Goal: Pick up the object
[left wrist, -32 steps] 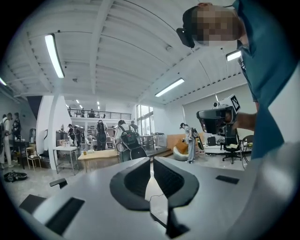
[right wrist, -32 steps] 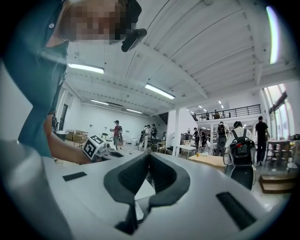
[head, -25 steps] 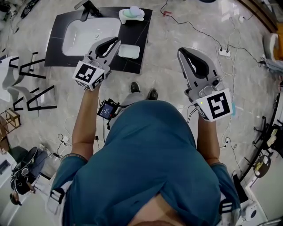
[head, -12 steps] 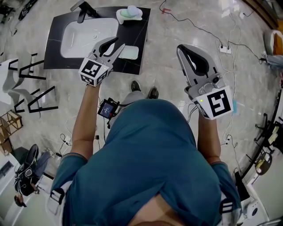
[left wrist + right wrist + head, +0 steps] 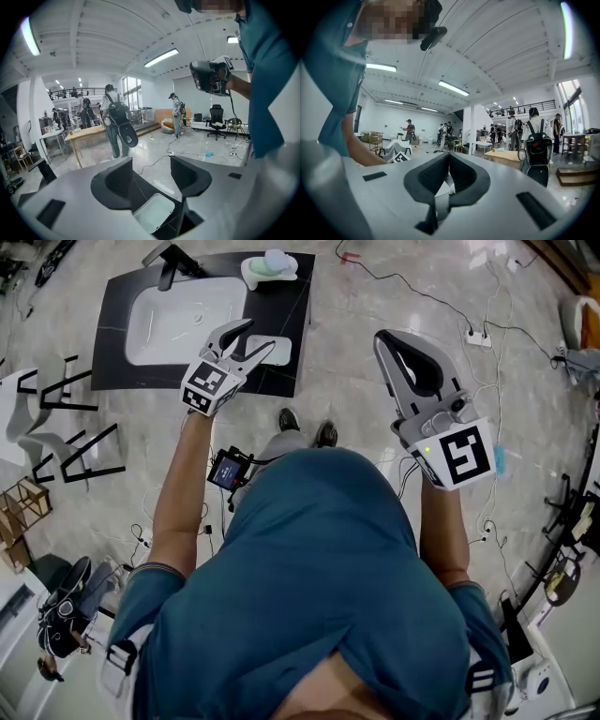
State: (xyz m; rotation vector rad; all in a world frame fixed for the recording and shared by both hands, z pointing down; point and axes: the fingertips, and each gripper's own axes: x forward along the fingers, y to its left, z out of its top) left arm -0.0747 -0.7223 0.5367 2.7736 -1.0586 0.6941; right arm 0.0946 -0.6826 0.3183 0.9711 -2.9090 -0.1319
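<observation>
In the head view, the left claw is held above the white rectangular dish on the black tabletop, beside the sink.

In the left gripper view, its jaws are opening, nothing is pressed between them, and the dish lies below the gap. The claw should be lowered straight, so that the rims are straddled evenly.

In the right gripper view, the right claw is closed and empty, and is best kept clear.

Big open lab hall, I reckon: power strip at 1 o'clock, workbench, person wearing a backpack rig.
</observation>
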